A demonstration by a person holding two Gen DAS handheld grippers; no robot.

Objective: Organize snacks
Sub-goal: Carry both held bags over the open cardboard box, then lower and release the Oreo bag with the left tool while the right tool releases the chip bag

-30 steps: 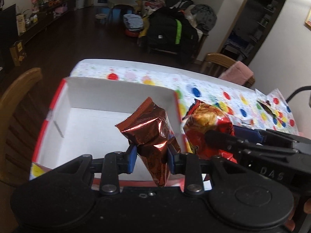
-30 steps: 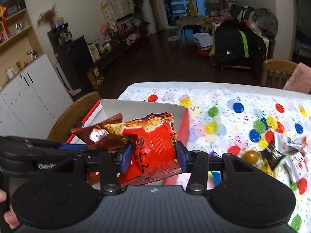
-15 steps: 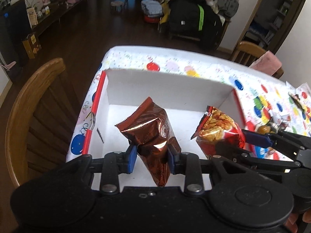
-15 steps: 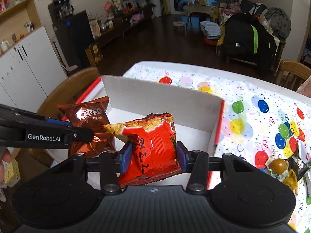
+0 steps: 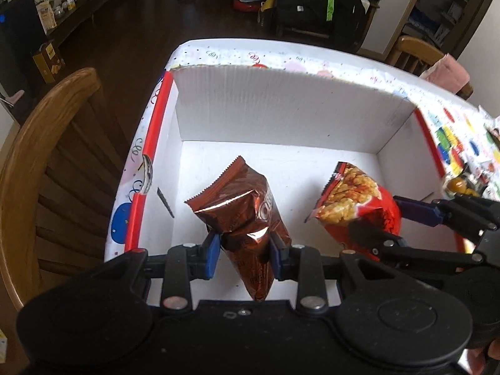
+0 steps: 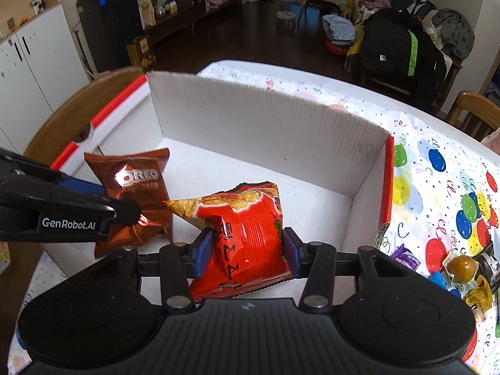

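My left gripper is shut on a brown Oreo packet, held over the left half of an open white cardboard box with red rims. My right gripper is shut on a red chip bag, held over the right half of the same box. In the left wrist view the chip bag hangs to the right of the Oreo packet. Seen from the right wrist, the Oreo packet is at the left, with the left gripper's black finger in front of it.
The box stands on a table with a balloon-print cloth. Several small wrapped sweets lie on the cloth right of the box. A wooden chair stands close to the box's left side, another chair at the far right.
Both grippers have moved forward and down over the box, each keeping its packet. The box now fills both views and the packets hang inside its walls.
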